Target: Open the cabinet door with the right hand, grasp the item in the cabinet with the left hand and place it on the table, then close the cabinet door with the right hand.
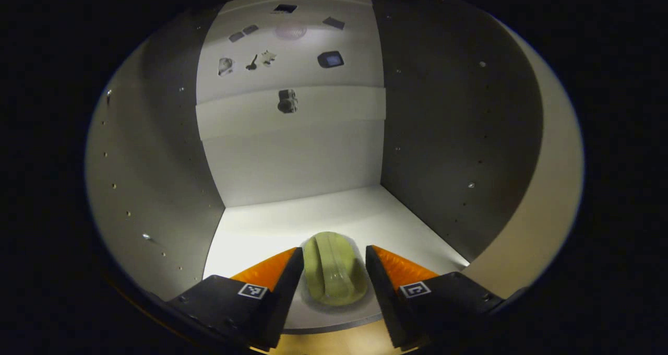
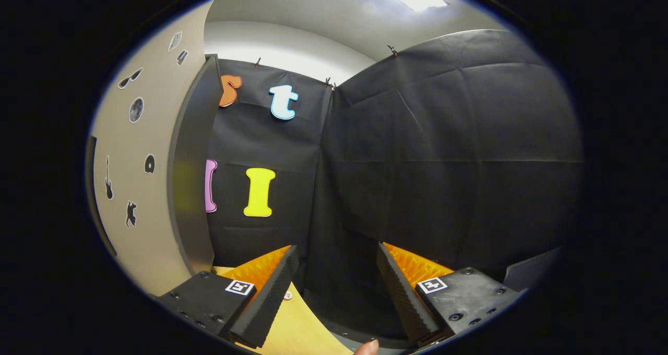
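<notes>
The green item lies on the cabinet floor, near the front edge. The left gripper has its fingers open on both sides, ready to squeeze. The right gripper waits open beside the cabinet door.

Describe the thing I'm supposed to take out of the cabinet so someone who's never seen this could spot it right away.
Look into the open cabinet, down at its pale floor near the front edge. There, between the spread fingers of the left hand-held gripper, lies a small rounded yellow-green item with a glossy top. The only other things nearby are flat dark stickers high on the back wall.
</notes>
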`<state>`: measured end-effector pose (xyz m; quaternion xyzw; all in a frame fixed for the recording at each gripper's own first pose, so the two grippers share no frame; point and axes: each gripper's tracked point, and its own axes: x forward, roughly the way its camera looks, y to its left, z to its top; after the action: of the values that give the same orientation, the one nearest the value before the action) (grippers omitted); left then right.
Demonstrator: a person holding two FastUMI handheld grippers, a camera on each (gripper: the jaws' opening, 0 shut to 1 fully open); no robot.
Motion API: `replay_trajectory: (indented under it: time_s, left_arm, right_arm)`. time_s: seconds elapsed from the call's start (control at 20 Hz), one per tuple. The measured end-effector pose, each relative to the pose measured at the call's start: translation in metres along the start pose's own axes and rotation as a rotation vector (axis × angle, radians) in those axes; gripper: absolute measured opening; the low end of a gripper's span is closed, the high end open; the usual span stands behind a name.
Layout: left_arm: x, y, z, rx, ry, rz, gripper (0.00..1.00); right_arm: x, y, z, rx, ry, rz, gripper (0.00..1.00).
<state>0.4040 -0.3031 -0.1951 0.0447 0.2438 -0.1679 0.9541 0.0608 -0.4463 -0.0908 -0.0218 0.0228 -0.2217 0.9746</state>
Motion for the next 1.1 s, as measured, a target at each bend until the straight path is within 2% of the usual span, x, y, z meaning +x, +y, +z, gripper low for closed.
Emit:
replay_trajectory:
  time_s: [0.1, 0.2, 0.25, 0.3, 0.45, 0.65, 0.95, 1.1]
  left_arm:
    - [0.007, 0.003, -0.006, 0.010, 0.020, 0.013, 0.69]
    - [0.014, 0.004, -0.007, -0.002, 0.023, 0.020, 0.53]
    - [0.016, 0.006, -0.006, -0.005, 0.015, 0.029, 0.36]
    - [0.014, 0.005, -0.005, -0.004, 0.010, 0.031, 0.29]
    - [0.005, 0.006, -0.005, 0.013, -0.001, 0.030, 0.24]
    - [-0.029, -0.001, -0.004, -0.018, -0.039, -0.008, 0.23]
    - [-0.117, 0.006, -0.008, -0.036, -0.113, -0.041, 0.22]
    - [-0.162, 0.018, -0.018, -0.012, -0.146, -0.024, 0.23]
  right_arm:
    - [0.004, 0.000, -0.002, -0.006, 0.000, 0.000, 0.98]
    - [0.007, 0.003, -0.003, -0.010, 0.004, 0.003, 0.98]
    - [0.007, 0.002, -0.004, -0.014, 0.005, 0.003, 0.98]
    - [0.006, 0.003, -0.004, -0.018, 0.005, 0.006, 0.97]
    - [0.001, 0.009, 0.000, -0.021, -0.003, 0.009, 0.98]
    - [-0.010, 0.019, 0.005, 0.005, -0.005, 0.016, 0.98]
    - [-0.037, 0.044, 0.021, 0.030, -0.031, 0.032, 0.98]
    - [-0.050, 0.058, 0.028, 0.046, -0.036, 0.044, 0.98]
